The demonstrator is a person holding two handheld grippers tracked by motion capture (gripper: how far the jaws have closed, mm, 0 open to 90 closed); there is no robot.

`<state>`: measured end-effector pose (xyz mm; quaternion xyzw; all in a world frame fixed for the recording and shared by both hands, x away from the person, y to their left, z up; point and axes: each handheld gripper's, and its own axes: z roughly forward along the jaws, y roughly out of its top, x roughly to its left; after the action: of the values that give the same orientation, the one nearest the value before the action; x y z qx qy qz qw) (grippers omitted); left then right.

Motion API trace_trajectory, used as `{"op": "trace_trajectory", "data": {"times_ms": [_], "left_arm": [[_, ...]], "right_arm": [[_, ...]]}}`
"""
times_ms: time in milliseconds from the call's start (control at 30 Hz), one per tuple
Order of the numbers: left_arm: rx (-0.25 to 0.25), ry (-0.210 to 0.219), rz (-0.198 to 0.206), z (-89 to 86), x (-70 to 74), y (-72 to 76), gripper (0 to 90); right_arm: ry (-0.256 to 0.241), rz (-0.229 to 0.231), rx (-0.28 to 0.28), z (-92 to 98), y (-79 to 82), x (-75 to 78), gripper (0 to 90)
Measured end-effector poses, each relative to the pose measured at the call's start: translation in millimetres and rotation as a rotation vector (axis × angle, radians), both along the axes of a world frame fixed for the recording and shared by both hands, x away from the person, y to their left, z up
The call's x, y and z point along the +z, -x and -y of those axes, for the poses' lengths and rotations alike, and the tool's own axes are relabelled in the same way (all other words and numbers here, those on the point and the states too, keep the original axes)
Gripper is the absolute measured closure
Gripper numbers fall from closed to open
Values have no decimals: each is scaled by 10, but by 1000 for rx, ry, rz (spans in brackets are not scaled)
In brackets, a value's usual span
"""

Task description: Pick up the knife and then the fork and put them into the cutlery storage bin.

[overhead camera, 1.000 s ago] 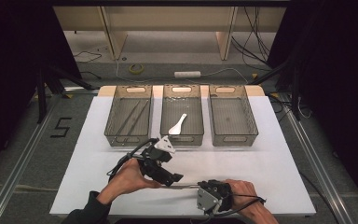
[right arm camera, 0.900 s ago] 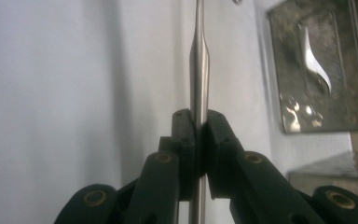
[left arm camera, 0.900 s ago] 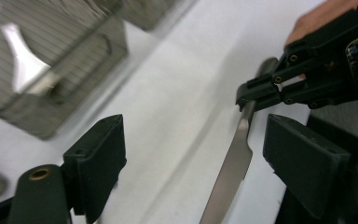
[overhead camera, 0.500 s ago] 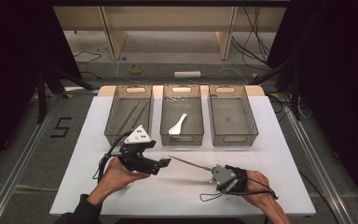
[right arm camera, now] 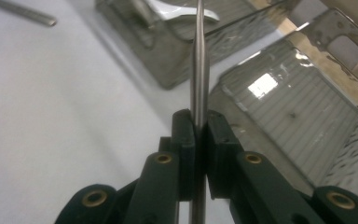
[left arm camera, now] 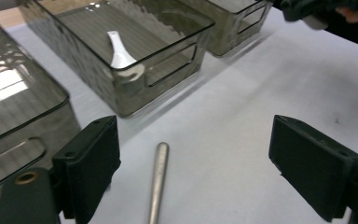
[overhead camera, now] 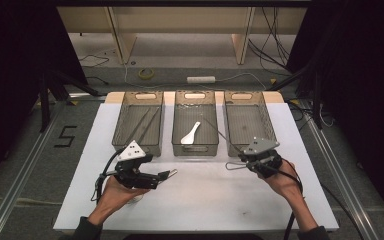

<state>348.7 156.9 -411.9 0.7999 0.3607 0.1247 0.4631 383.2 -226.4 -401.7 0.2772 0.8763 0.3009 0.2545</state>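
right gripper (overhead camera: 252,161) now nearer bins (overhead camera: 193,145)

Blk hand-held gripper (overhead camera: 167,174), grey tri plate

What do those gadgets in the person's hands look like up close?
Each hand-held black two-jaw left gripper and right gripper carries a grey three-cornered plate with dark dots, blocky black fingers on brass-riveted links, and a trailing black cable. The person wears dark sleeves.

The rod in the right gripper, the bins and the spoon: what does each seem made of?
Rod: probably steel, thin, grey, with a dull sheen. Bins: likely smoky see-through plastic, glossy with ribbed floors. Spoon: white, smooth, plastic or ceramic; cannot tell which.
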Motion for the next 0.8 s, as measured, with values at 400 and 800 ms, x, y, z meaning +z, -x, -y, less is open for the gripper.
{"op": "trace_trajectory", "data": {"times_ms": [400, 800], "left_arm": [[47, 5, 15, -134, -87, 21, 158], [36, -4, 12, -117, -105, 66, 156]], "right_arm": [[-143, -89, -196, 209, -669, 233, 842], [-177, -158, -312, 201, -1050, 175, 842]]}}
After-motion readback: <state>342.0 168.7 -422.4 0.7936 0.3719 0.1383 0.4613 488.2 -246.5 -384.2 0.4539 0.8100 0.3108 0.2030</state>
